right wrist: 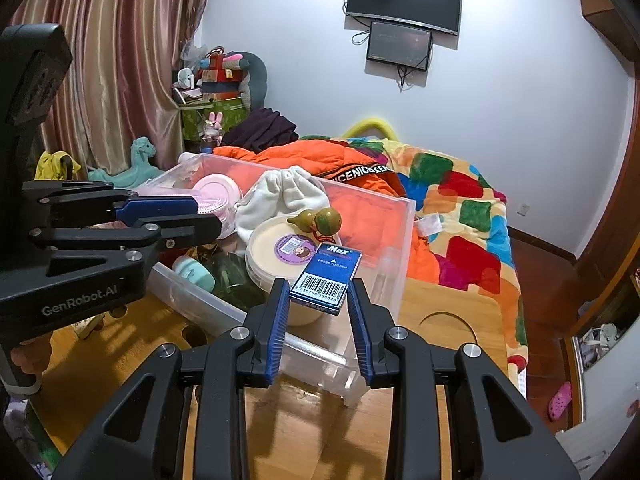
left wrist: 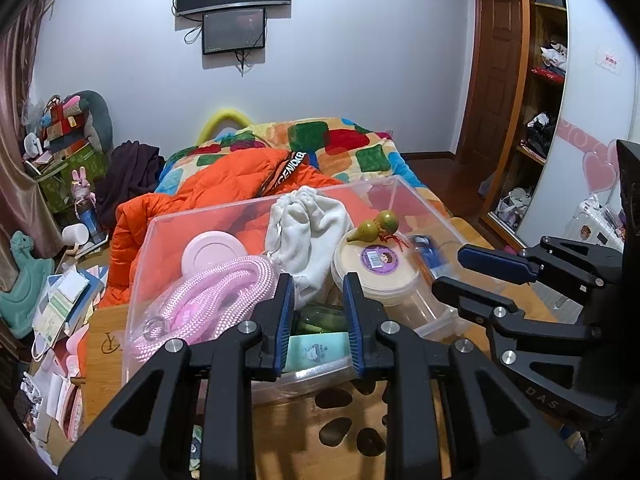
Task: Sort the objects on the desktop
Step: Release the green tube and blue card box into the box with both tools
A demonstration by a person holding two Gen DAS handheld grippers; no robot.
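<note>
A clear plastic bin (left wrist: 140, 264) (right wrist: 400, 240) stands on the wooden table (right wrist: 304, 432). Inside it lie a pink rope (left wrist: 208, 296), a pink round lid (left wrist: 212, 254), a white drawstring pouch (left wrist: 304, 228) (right wrist: 284, 196), a cream tub (left wrist: 376, 276) (right wrist: 268, 248) with a small gourd (left wrist: 376, 226) (right wrist: 320, 220) on top, and a blue Max box (right wrist: 326, 276) (left wrist: 430, 252) leaning on the tub. My left gripper (left wrist: 319, 284) (right wrist: 208, 216) is shut and empty over the bin's near wall. To its right, my right gripper (right wrist: 319, 285) (left wrist: 447, 270) is shut just short of the blue box.
A bed with an orange jacket (left wrist: 208, 196) and a patchwork quilt (right wrist: 460, 216) lies right behind the table. Papers and toys crowd the floor at the left (left wrist: 60, 312). A wardrobe (left wrist: 544, 80) stands at the right. The table has oval cut-outs (left wrist: 336, 432).
</note>
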